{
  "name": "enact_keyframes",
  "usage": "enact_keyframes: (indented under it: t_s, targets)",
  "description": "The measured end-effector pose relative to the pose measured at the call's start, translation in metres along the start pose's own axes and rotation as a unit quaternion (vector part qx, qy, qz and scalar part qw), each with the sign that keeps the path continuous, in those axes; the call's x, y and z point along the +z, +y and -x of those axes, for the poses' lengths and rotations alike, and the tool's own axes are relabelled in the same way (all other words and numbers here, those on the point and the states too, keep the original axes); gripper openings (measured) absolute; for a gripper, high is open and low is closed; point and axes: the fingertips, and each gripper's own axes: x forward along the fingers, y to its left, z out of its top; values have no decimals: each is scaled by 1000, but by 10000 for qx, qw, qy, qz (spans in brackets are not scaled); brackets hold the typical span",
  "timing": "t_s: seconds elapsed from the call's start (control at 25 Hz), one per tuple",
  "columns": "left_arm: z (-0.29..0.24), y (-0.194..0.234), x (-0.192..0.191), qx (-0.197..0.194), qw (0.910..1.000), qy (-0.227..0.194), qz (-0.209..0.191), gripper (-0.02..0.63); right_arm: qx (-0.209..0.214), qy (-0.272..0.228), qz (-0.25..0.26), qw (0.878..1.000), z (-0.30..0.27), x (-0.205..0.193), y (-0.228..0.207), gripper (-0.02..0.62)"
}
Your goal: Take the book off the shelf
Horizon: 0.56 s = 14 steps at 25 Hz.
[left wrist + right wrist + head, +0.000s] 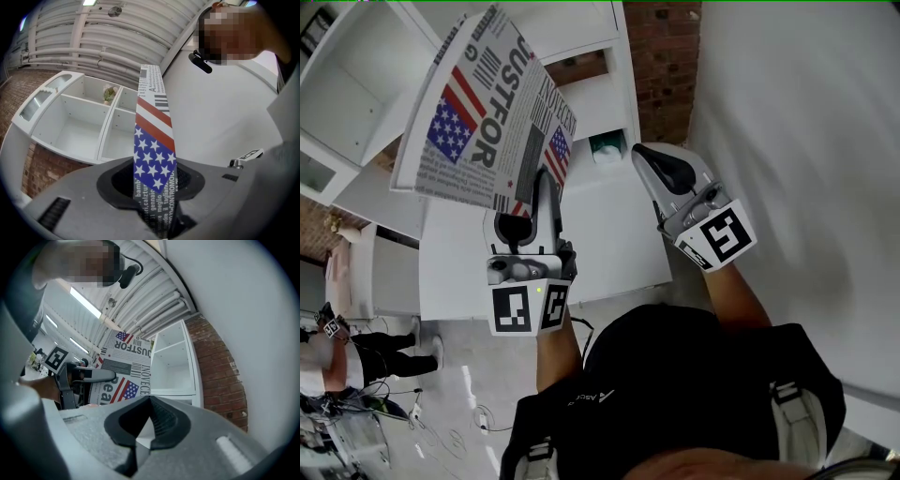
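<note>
The book (478, 112) has a newspaper-print cover with a stars-and-stripes flag. It hangs in the air, clear of the white shelf unit (609, 103). My left gripper (530, 202) is shut on its lower edge. In the left gripper view the book (152, 140) stands edge-on between the jaws of the left gripper (154, 187), and the shelf unit (79, 122) lies behind it. My right gripper (661, 173) is to the right of the book, with its jaws together and nothing in them. The right gripper view shows the book (124, 366) beside the shelf unit (173, 366).
A brick wall (670, 56) runs behind the shelf unit, and a white wall (797, 141) fills the right side. A small green thing (605, 147) sits in one shelf compartment. Another person (356, 352) stands on the floor at the lower left, among cables.
</note>
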Motion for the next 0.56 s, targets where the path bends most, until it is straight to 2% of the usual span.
enact_keyframes:
  t_s: [0.56]
  targets:
    - [0, 0, 0, -114, 9999, -62, 29, 150, -135, -34, 33, 9999, 7, -1, -1, 0]
